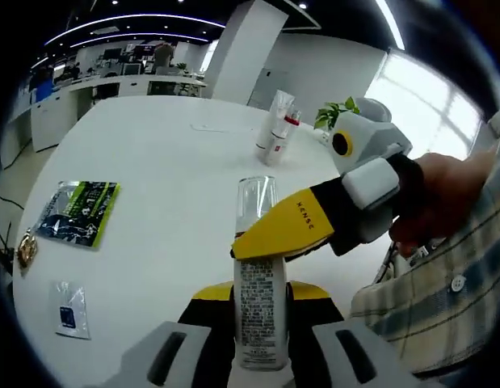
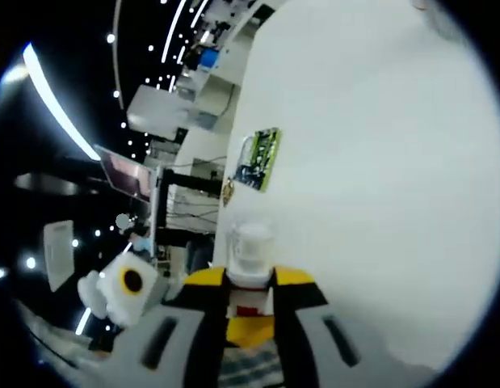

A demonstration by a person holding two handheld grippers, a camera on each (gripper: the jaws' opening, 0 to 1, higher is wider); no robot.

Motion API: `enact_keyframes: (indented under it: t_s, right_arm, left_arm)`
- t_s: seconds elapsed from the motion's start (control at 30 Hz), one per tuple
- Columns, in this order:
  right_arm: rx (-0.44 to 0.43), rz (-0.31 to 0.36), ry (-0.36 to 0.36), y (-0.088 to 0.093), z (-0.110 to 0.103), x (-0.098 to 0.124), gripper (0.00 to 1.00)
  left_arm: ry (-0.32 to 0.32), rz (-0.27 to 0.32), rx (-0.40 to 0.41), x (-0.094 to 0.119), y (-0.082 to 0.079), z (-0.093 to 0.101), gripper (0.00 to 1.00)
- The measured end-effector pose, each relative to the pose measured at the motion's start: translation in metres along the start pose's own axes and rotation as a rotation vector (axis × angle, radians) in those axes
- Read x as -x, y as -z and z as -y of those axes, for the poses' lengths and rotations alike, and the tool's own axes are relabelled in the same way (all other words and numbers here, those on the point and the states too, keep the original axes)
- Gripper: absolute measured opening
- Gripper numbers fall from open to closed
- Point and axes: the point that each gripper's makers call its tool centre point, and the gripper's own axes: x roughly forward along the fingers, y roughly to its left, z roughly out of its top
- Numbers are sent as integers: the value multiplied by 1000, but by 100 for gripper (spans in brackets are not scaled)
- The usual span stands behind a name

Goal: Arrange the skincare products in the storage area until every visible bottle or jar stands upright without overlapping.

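Observation:
A slim white bottle with a printed label and a clear cap stands between the jaws of my left gripper, which is shut on its body. My right gripper reaches in from the right, its yellow jaw lying across the bottle just under the cap. In the right gripper view the same bottle rises between the yellow tips of my right gripper, shut on it. Two white tubes stand upright at the far side of the white table.
A green sachet, a small white sachet and a gold item lie near the table's left edge. The green sachet also lies near the table edge. A person's hand and checked sleeve hold the right gripper.

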Motion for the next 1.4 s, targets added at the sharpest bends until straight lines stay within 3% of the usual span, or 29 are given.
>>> enact_keyframes:
  t_s: [0.1,0.17,0.43,0.7,0.83,1.0,1.27,1.4]
  right_arm:
    - [-47,-4,11,2,6,0,19]
    - [-129,-9,12,4,6,-1,19]
    - [-132,-14,-12,-1,8,1,18]
    - [30,-32,-42,2,5,9,18]
    - [93,-29,-30,2,6,10,18]
    - [257,-18,29,-2,11,16,18]
    - [540,58,149,-27,28,37,18]
    - [576,120,189,-46,36,50,18]
  left_arm:
    - [-9,-14,-16,-2,2,-1,21]
    - [-16,-22,-22,-2,3,-2,21]
    - [-28,-15,-59,-4,-3,-2,22]
    - [8,-48,-19,-11,2,5,23]
    - [5,-66,-18,-13,5,7,23]
    - [-12,-101,-27,-14,12,5,28]
    - [-28,-141,-42,-12,22,5,29]
    - [-39,-137,-10,-9,24,0,29]
